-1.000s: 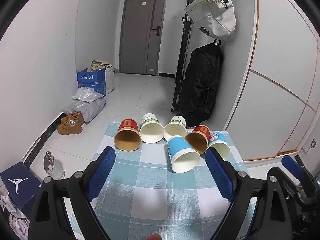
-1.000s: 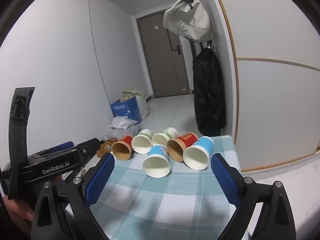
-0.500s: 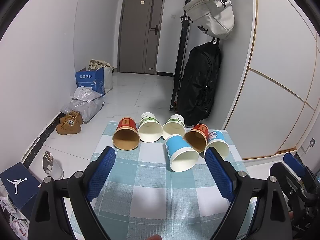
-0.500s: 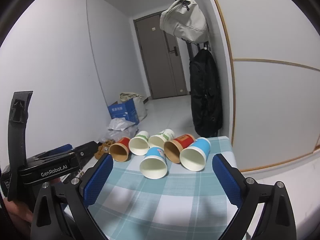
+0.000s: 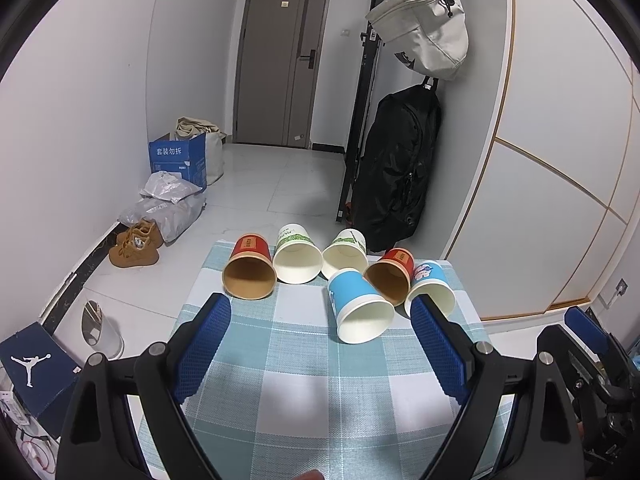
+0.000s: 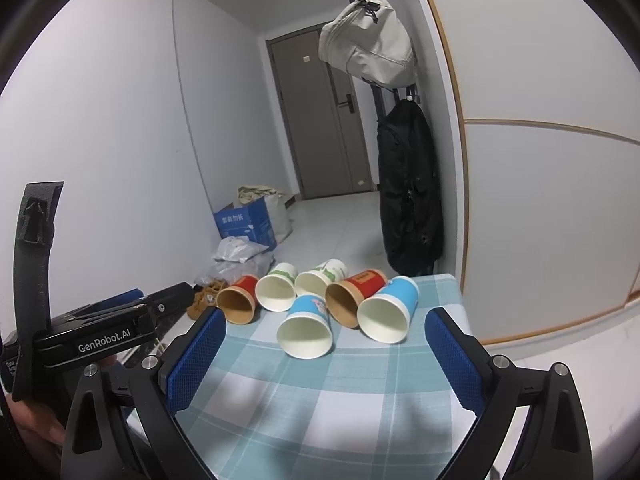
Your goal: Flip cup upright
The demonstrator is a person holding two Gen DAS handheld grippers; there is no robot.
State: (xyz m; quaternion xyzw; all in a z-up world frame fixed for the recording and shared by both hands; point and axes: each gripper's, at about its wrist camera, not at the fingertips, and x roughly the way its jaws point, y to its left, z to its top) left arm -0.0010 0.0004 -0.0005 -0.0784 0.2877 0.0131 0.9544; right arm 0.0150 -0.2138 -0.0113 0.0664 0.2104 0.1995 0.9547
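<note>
Six cups [image 5: 362, 310] lie sideways along the table's [image 5: 304, 392] far edge.

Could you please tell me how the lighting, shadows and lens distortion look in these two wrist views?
Left wrist view: even indoor light, soft shadows of the left gripper on the checked cloth, sharp cups; fisheye bends the wall panels. Right wrist view: dimmer, bluish, black vignette in the corners, the doorway leaning, soft shadows under the right gripper.
</note>
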